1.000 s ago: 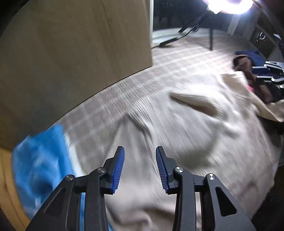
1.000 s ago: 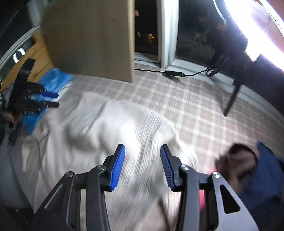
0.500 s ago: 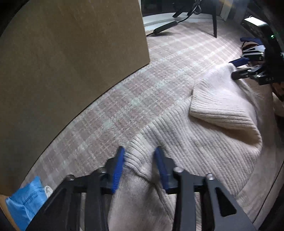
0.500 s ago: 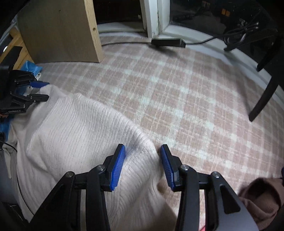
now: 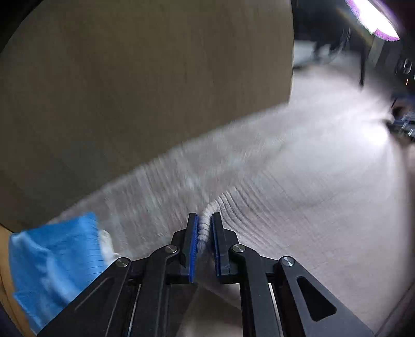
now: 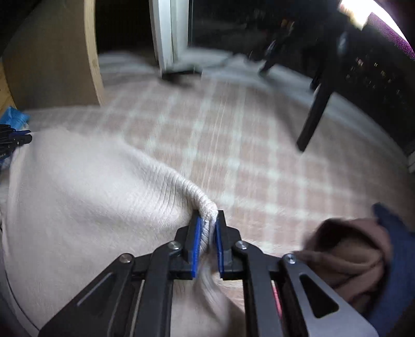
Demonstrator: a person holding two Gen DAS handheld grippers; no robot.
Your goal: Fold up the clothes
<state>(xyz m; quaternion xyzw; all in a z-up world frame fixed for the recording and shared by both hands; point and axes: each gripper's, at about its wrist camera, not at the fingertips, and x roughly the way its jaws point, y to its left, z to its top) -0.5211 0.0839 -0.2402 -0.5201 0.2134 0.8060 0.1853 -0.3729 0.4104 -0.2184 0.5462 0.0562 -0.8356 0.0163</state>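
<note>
A cream ribbed knit sweater (image 5: 298,186) lies spread over a pink plaid cloth. My left gripper (image 5: 204,225) is shut on a bunched ribbed edge of it, the fabric pinched between the blue pads. In the right wrist view the same sweater (image 6: 85,186) stretches off to the left, and my right gripper (image 6: 207,223) is shut on another ribbed edge of it. The left gripper (image 6: 14,138) shows at the far left edge of that view, and the right gripper (image 5: 403,127) at the far right of the left wrist view. Both views are motion-blurred.
A wooden panel (image 5: 145,85) rises behind the plaid cloth (image 6: 233,145). A blue cloth (image 5: 54,261) lies at the left. A brown garment (image 6: 347,251) over a navy one (image 6: 394,264) sits at the right. A dark stand leg (image 6: 315,111) and a bright lamp (image 5: 376,15) are beyond.
Both grippers, open around the sweater's edges half a second ago, have shut on the knit. The views now blur with motion and the sweater is drawn taut between them.
</note>
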